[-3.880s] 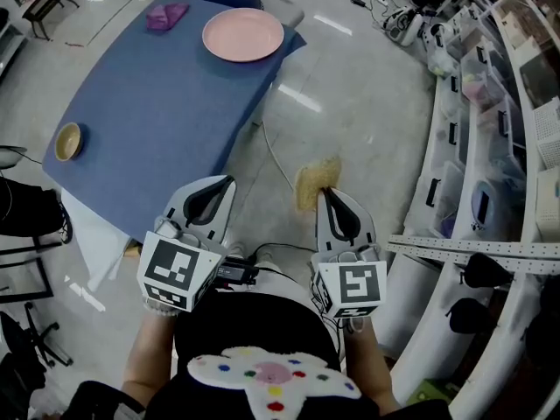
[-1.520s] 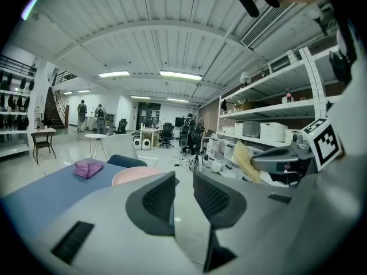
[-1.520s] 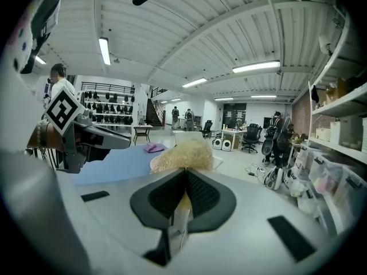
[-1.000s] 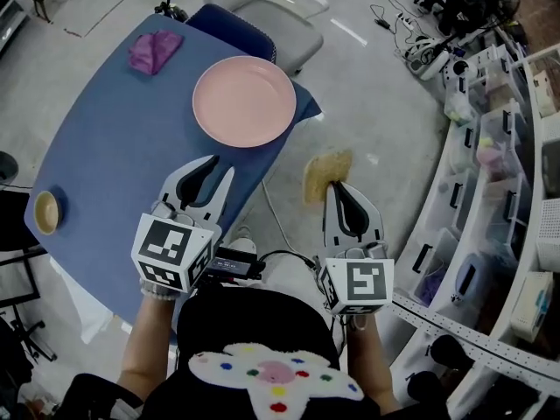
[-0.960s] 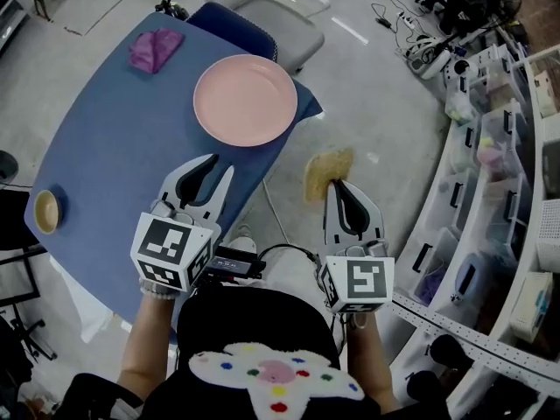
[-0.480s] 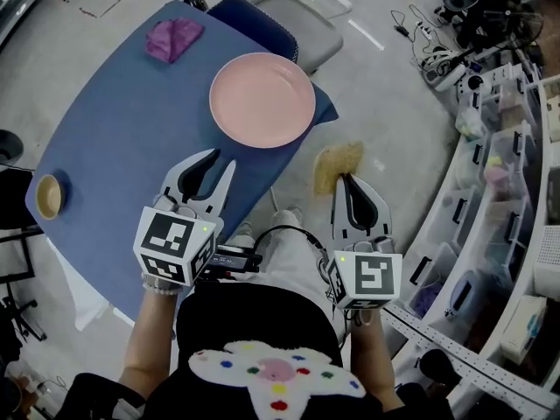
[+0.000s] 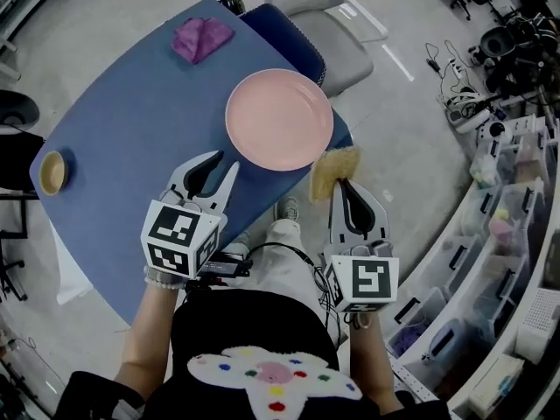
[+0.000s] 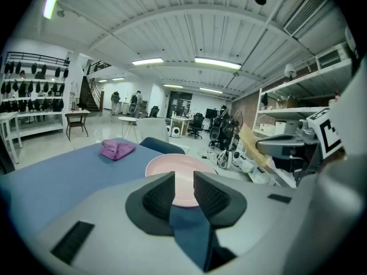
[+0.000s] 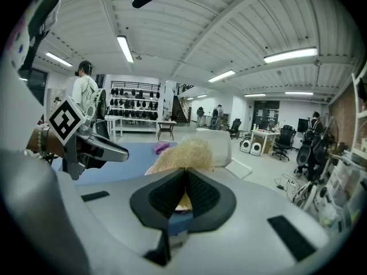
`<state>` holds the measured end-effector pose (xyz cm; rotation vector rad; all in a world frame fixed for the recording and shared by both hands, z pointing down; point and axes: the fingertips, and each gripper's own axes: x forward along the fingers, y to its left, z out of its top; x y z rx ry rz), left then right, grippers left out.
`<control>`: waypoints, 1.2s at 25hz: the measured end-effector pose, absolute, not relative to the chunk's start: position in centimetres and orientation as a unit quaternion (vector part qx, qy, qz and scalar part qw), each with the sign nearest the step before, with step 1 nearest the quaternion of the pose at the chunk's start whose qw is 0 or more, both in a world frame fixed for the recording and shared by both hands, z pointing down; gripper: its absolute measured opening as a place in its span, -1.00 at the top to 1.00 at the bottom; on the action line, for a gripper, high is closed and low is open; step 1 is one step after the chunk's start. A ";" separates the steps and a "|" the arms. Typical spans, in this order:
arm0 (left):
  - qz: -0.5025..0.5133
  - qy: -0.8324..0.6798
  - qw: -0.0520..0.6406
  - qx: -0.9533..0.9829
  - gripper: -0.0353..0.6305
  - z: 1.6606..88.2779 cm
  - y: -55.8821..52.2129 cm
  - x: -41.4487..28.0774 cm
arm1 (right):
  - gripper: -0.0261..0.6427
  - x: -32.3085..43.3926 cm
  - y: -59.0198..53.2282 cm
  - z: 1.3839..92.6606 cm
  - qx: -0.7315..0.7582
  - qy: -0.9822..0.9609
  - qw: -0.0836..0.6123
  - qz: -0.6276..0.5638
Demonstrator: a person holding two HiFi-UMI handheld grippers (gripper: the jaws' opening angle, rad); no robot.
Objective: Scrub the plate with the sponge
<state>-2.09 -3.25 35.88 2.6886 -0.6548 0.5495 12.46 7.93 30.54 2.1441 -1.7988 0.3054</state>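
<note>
right gripper: jaws closed on the tan sponge. the pads pinch its near edge, and the rest of the sponge sticks out past the tips. the sponge sits at the near-right rim of the pink plate; whether it touches that rim cannot be told.

left gripper: jaws a narrow gap apart, nothing between them. its tips hang just short of the plate's near-left rim, over the blue table, and point toward the plate.

the plate lies flat at the table's right corner. a purple cloth lies beyond the plate on its left side. a small bowl stands well to the left of the plate at the table edge. a grey chair stands just beyond the plate, off the table.
</note>
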 end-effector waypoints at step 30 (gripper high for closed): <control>0.232 -0.396 0.284 0.842 0.59 47.3 -8.4 -0.1 | 0.89 16.6 -3.9 39.2 0.610 -0.750 0.217 0.133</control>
